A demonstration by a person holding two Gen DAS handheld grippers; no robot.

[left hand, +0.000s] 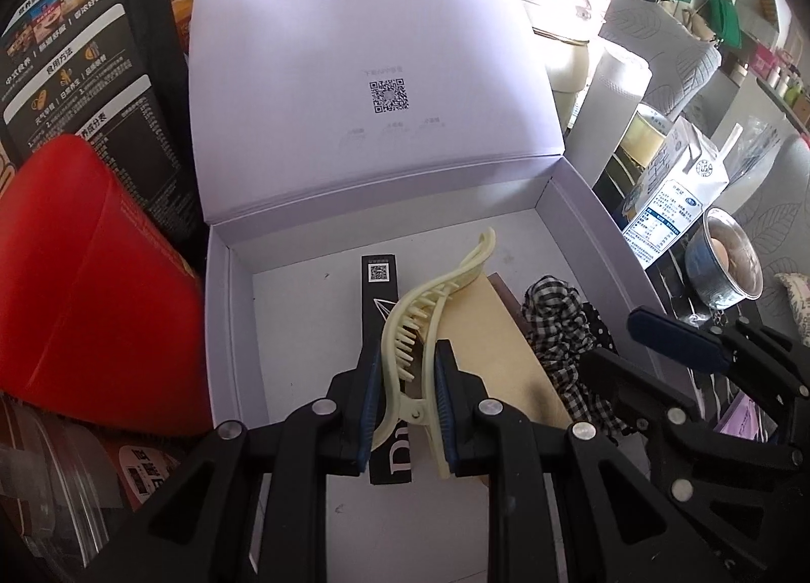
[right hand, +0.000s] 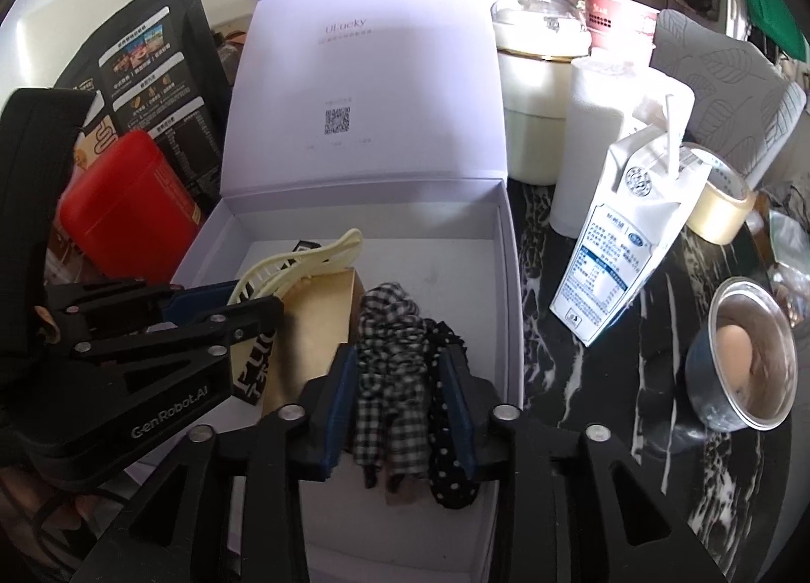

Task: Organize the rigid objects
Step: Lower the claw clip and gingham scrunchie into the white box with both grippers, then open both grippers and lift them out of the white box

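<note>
An open white gift box (left hand: pixel 228 309) (right hand: pixel 511 279) stands with its lid up. Inside lie a long black box (left hand: pixel 377 289), a tan flat box (left hand: pixel 486 329) (right hand: pixel 314 324) and black-and-white fabric scrunchies (left hand: pixel 562 324) (right hand: pixel 395 355). My left gripper (left hand: pixel 405 375) is shut on a cream hair clip (left hand: pixel 430 299) (right hand: pixel 298 264), held just above the black box. My right gripper (right hand: pixel 400 380) is shut on the scrunchies inside the box at its right side; it shows at the right of the left wrist view (left hand: pixel 673 335).
A red case (left hand: pixel 86 279) (right hand: pixel 126 208) and a black printed pouch (left hand: pixel 86 51) stand left of the box. On the right, on the dark marble table (right hand: pixel 658 380), are a milk carton (right hand: pixel 622 238), a metal bowl with an egg (right hand: pixel 744 355), a tape roll (right hand: pixel 719 198), a paper roll (right hand: pixel 592 127) and a cream kettle (right hand: pixel 536 91).
</note>
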